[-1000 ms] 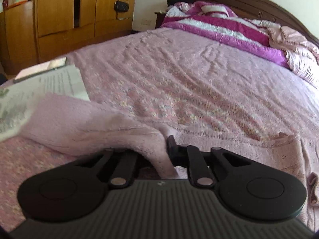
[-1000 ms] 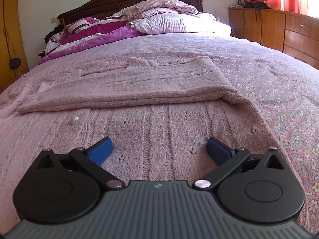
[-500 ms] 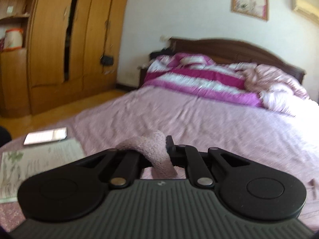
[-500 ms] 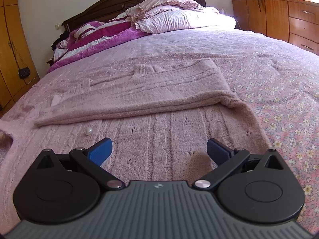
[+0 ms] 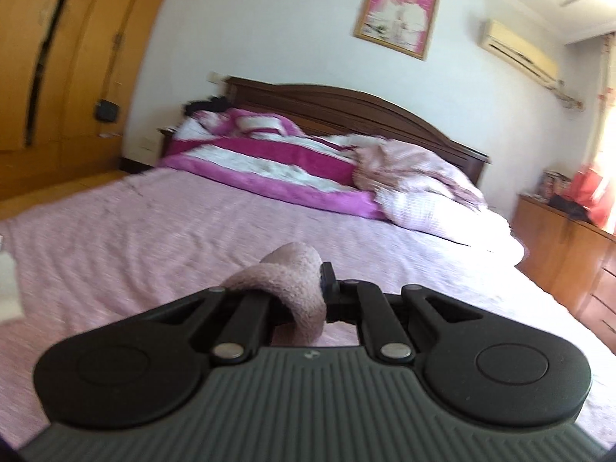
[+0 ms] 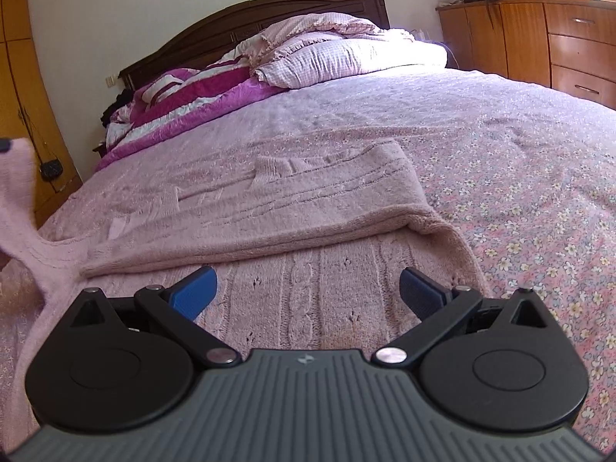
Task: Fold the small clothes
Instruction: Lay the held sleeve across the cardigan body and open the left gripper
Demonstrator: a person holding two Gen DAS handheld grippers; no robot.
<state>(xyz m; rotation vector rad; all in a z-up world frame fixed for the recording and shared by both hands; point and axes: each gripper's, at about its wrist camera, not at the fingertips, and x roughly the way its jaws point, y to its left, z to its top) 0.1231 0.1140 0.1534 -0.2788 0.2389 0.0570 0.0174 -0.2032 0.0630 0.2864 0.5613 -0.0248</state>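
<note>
The left gripper (image 5: pixel 321 288) is raised above the bed (image 5: pixel 161 238) and points almost level toward the headboard (image 5: pixel 346 104). Its jaws are pressed together on a roll of the pink sweater (image 5: pixel 292 288). The pinched cloth curls up over the left finger and hangs down in front of the grey body of the tool. In the right wrist view the same lifted part rises as a sleeve (image 6: pixel 19 200) at the left edge of the picture, off the bed, and a small dark piece is seen at its top end.

The right gripper (image 6: pixel 308 292) is tilted down over the near part of the sweater. Its jaws are spread wide, and the 2 blue pads (image 6: pixel 194 292) hold nothing; knitted cloth with cable pattern lies below and between them. Whether the pads touch the cloth I cannot tell.

The sweater lies flat on the flowered bedspread (image 6: pixel 539 208), with 1 layer folded over across its middle, and the fold edge runs just beyond the blue pads.

On each gripper there is a small pale logo on the ribbed grey body, too small to read. The framed picture (image 5: pixel 396 15) on the wall shows no writing that can be read.
</note>
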